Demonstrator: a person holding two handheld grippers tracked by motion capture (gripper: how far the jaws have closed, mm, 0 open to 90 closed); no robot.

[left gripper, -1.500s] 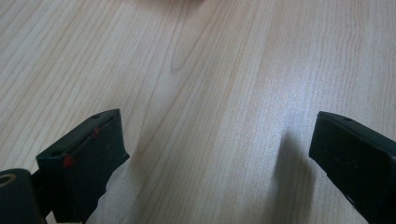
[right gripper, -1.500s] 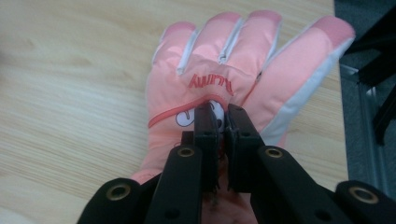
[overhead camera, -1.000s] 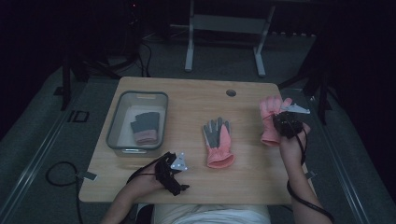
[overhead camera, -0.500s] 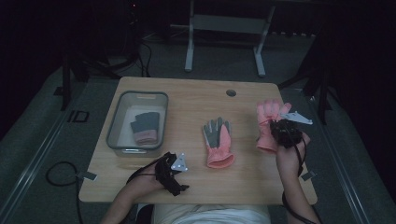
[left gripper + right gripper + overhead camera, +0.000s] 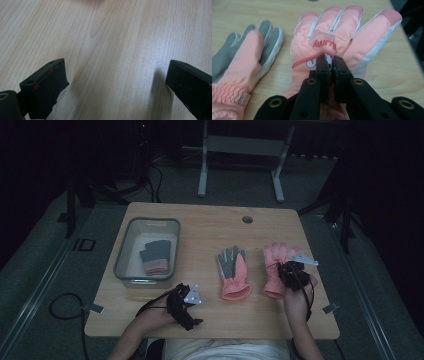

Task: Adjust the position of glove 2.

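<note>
A pink glove [image 5: 273, 263] [image 5: 337, 30] lies back up on the right part of the wooden table [image 5: 200, 227], fingers pointing away. My right gripper [image 5: 290, 270] [image 5: 331, 62] is shut on a pinch of that glove's back fabric, just below the red lettering. A second pink glove [image 5: 233, 272] [image 5: 242, 57] with a grey palm lies palm up just to its left. My left gripper [image 5: 186, 306] [image 5: 116, 82] rests near the table's front edge, jaws open over bare wood with nothing between them.
A clear plastic bin [image 5: 150, 221] stands at the table's left and holds a dark grey glove [image 5: 156, 256] with a pink cuff. A round cable hole [image 5: 247, 219] sits near the far edge. A metal frame [image 5: 240, 150] stands on the floor behind.
My right gripper has carried the pink glove leftward, nearer and down, so it now lies close beside the grey-palmed glove. The left gripper has not moved.
</note>
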